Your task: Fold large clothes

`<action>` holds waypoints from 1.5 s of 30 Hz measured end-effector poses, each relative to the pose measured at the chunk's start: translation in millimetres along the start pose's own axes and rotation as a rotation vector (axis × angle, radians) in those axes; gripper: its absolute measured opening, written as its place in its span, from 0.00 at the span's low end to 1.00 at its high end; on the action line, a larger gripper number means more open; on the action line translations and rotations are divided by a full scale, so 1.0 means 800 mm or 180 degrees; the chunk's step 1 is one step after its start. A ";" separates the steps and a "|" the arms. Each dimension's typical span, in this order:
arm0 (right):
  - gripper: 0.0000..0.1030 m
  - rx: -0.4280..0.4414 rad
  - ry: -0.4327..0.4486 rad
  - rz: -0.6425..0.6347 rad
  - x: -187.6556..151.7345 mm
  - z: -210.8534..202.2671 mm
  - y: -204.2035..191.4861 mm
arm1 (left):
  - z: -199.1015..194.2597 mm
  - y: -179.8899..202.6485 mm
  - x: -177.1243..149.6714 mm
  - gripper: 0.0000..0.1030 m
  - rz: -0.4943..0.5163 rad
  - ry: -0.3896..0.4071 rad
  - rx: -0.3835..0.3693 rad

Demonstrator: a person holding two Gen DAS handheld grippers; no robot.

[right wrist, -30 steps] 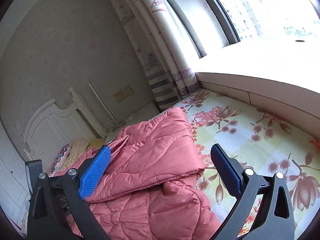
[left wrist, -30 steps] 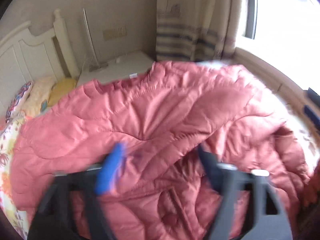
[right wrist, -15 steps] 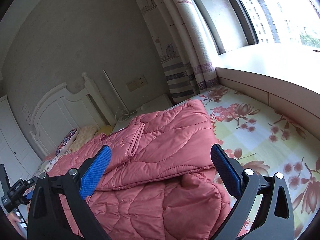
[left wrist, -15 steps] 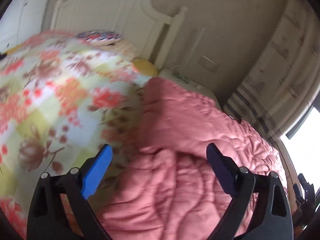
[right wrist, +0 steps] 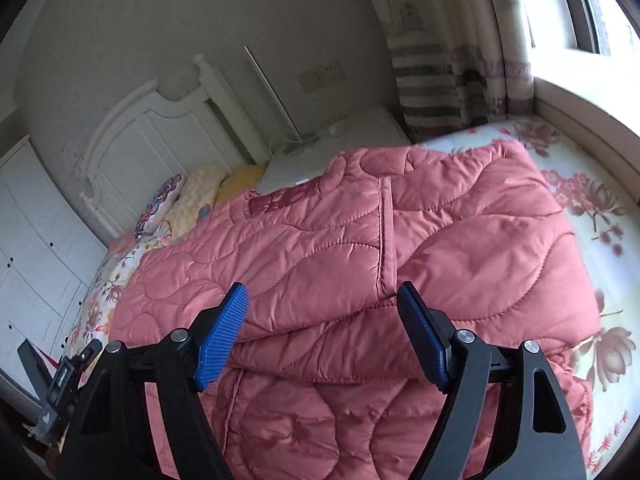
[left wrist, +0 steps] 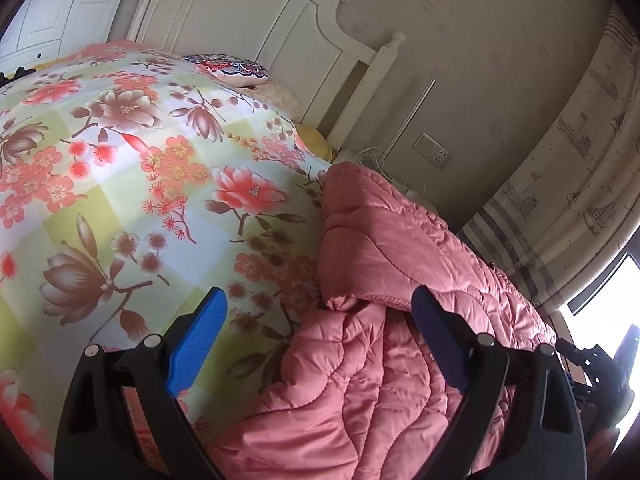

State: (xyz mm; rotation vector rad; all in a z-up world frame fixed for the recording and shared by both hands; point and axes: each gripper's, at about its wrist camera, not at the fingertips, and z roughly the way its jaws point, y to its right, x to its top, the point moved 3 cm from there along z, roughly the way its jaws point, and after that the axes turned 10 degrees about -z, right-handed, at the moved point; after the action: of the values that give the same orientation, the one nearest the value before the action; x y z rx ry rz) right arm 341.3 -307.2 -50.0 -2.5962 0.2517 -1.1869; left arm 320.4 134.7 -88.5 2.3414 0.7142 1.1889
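Jacket front and centre: a large pink quilted puffer jacket point(right wrist: 360, 264) lies folded over on the bed with the floral sheet point(left wrist: 120, 184), its upper layer doubled across the lower one, wavy stitching running over the panels. From the right wrist view the jacket spreads from near the white panelled headboard point(right wrist: 132, 148) down toward the camera, with bare flowered sheet showing past its right edge. Right gripper point(right wrist: 324, 328) hangs just over the folded edge, blue-padded fingers point(right wrist: 224, 336) apart and closing in, the fold line and a seam of the jacket lying between them, pads not pressing on cloth that I can see. Over on the left wrist view, the left gripper point(left wrist: 320, 332) sits at the jacket's left edge, fingers point(left wrist: 196, 344) spread wide; one blue pad is over the sheet, the other over the pink quilting, nothing pinched. A patterned cushion point(left wrist: 232, 68) rests against the headboard, well away from the jacket. A striped curtain point(right wrist: 452, 80) hangs beyond the jacket's far corner, next to the bright window.
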 end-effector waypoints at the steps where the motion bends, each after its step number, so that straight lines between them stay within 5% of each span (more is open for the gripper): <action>1: 0.61 0.0005 -0.0018 0.0128 0.000 0.008 0.004 | 0.000 -0.001 0.000 0.90 -0.0010 -0.0008 0.0002; 4: 0.14 -0.0064 0.0153 0.0236 -0.007 0.007 0.009 | 0.004 -0.005 0.000 0.90 -0.0064 -0.0047 0.0021; 5: 0.12 -0.0069 0.0265 0.0238 -0.010 -0.001 0.009 | 0.005 -0.007 0.000 0.90 -0.0086 -0.0063 0.0020; 8: 0.08 -0.0333 0.0405 0.0172 -0.025 -0.022 0.015 | 0.008 -0.009 0.000 0.90 -0.0101 -0.0087 0.0032; 14: 0.19 0.0062 0.0076 0.0231 -0.029 -0.012 0.014 | 0.006 -0.009 0.000 0.91 -0.0087 -0.0069 0.0041; 22: 0.21 0.0346 0.0001 0.0683 -0.016 0.012 0.022 | 0.007 -0.011 0.000 0.91 -0.0110 -0.0082 0.0053; 24: 0.36 0.0466 0.0089 0.0667 -0.018 0.002 0.017 | 0.007 -0.011 -0.001 0.91 -0.0103 -0.0088 0.0052; 25: 0.72 0.0578 0.0245 0.0658 -0.018 -0.008 0.016 | 0.008 -0.010 -0.001 0.91 -0.0097 -0.0095 0.0051; 26: 0.96 0.0662 0.0474 0.0663 -0.018 -0.022 0.015 | 0.008 -0.010 -0.001 0.91 -0.0092 -0.0098 0.0050; 28: 0.96 0.0757 0.0671 0.0639 -0.021 -0.041 0.012 | 0.008 -0.009 -0.001 0.91 -0.0076 -0.0095 0.0051; 32: 0.95 0.0510 0.0483 0.0424 -0.005 -0.030 0.011 | 0.008 -0.009 -0.001 0.91 -0.0068 -0.0091 0.0058; 35: 0.74 0.0396 0.0188 0.0517 0.007 0.009 0.023 | 0.008 -0.011 0.000 0.91 -0.0102 -0.0081 0.0063; 39: 0.59 0.0251 -0.0079 0.0461 0.011 0.043 0.023 | 0.008 -0.012 0.000 0.91 -0.0114 -0.0091 0.0065; 43: 0.20 0.0194 0.0067 0.0379 0.002 0.024 0.017 | 0.009 -0.011 -0.002 0.91 -0.0112 -0.0107 0.0062; 45: 0.18 0.0216 0.0217 0.0388 -0.004 0.005 0.018 | 0.010 -0.011 -0.002 0.91 -0.0113 -0.0116 0.0062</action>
State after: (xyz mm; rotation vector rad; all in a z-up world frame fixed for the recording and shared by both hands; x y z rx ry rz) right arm 341.4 -318.9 -59.3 -2.4477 0.3716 -1.2203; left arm 324.3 139.9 -99.1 2.3502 0.7549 1.1263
